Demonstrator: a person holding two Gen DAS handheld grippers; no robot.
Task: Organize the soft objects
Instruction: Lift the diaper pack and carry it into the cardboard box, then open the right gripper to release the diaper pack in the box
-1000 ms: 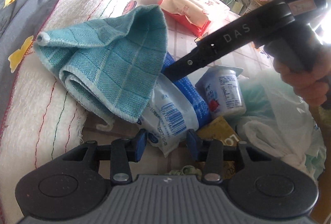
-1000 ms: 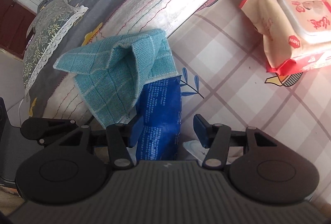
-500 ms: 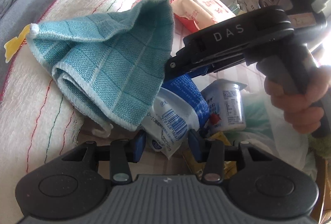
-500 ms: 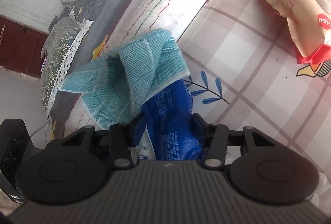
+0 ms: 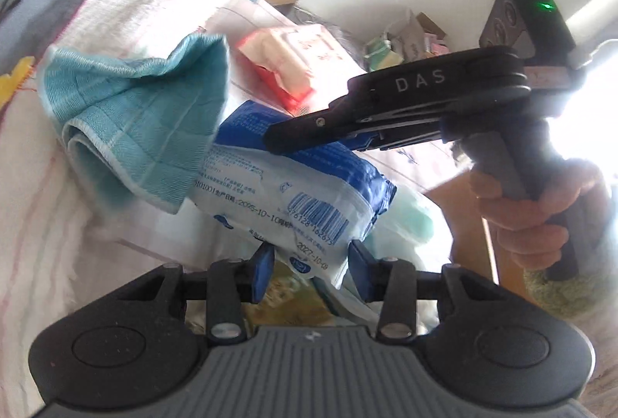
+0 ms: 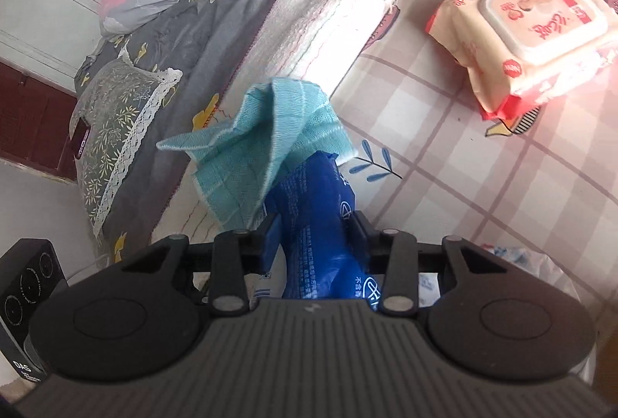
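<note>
Blue-and-white soft pack (image 5: 293,194), barcoded, towel (image 5: 143,132) draped at its 10 o'clock. I see my right gripper (image 6: 314,238) closing on it; left gripper (image 5: 311,265) straddles its corner, contact unclear.

Ahead and right of the right gripper (image 6: 314,236): checked tablecloth (image 6: 444,155) bearing a pink wipes pack (image 6: 529,36). Ahead and left: bed (image 6: 328,12) with grey quilt (image 6: 201,28) and floral pillow (image 6: 116,101).
</note>
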